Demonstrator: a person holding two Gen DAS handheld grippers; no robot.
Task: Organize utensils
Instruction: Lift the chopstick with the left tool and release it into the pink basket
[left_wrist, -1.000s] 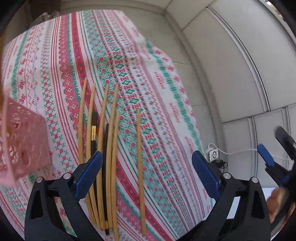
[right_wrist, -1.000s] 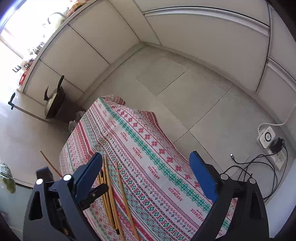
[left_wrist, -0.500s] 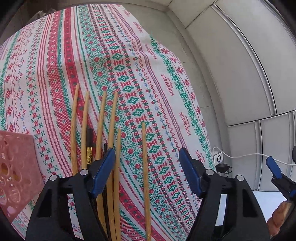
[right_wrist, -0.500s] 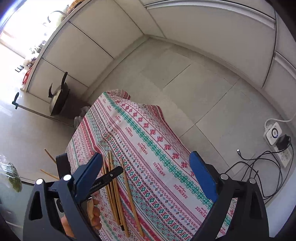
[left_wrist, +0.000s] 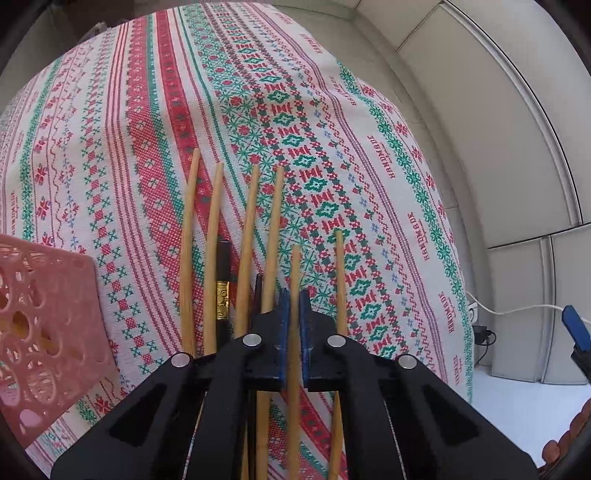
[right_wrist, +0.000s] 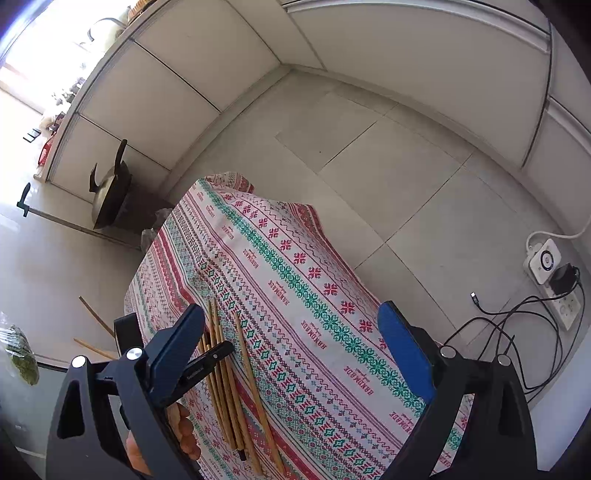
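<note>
Left wrist view: the left tongs (left_wrist: 294, 314), black with blue pads, are clamped on one slim, pale bamboo chopstick (left_wrist: 294, 269), whose tapered tip projects just past the pads. This chopstick belongs to a loose row of like sticks, the bamboo chopsticks (left_wrist: 218, 236), lying roughly parallel on the desk, which is covered with a white cloth cross-stitched in red and green bands (left_wrist: 332, 155). Among them lie two dark chopsticks, one bearing a gold band (left_wrist: 222, 299). One more bamboo stick (left_wrist: 340, 280) lies just right of the pads. A pink perforated plastic basket (left_wrist: 48, 332) stands at the left edge of the cloth.

Right wrist view: the right tongs (right_wrist: 291, 354) hang above the same desk with blue pads wide apart and nothing between them.
</note>
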